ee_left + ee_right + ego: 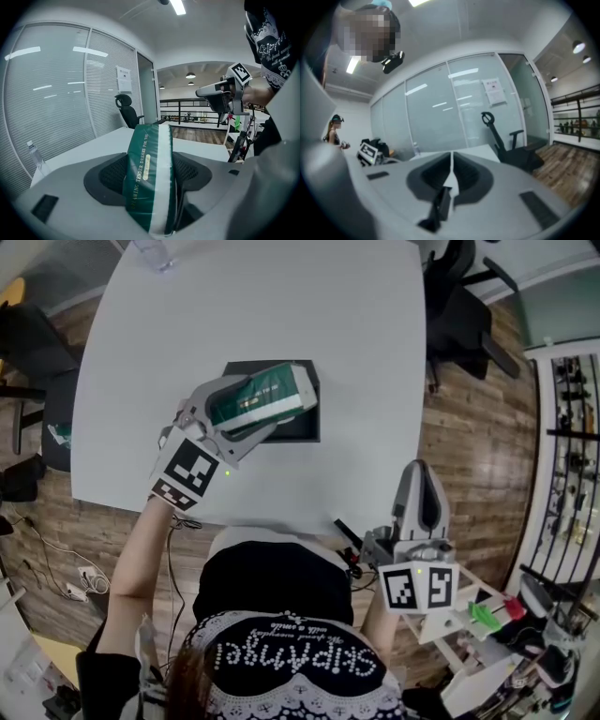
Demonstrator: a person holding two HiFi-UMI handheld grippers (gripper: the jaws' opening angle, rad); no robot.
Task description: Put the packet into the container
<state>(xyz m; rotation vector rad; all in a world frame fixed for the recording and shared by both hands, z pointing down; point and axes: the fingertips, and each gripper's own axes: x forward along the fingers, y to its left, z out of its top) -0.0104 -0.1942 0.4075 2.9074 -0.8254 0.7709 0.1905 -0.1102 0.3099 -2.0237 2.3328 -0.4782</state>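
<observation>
Over the container (303, 428), my left gripper (277, 405) clamps the packet (251, 399) flat, ready to lower in, while my right gripper (420, 474), closed and empty, waits well clear.

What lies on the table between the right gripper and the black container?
Nothing: the head view shows bare white table between right gripper and container.

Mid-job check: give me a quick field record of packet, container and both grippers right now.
packet: green, gripped by left gripper, over the container in the head view
container: black, on white table, partly covered by packet
left gripper: shut on packet
right gripper: shut, empty, at table's near edge
</observation>
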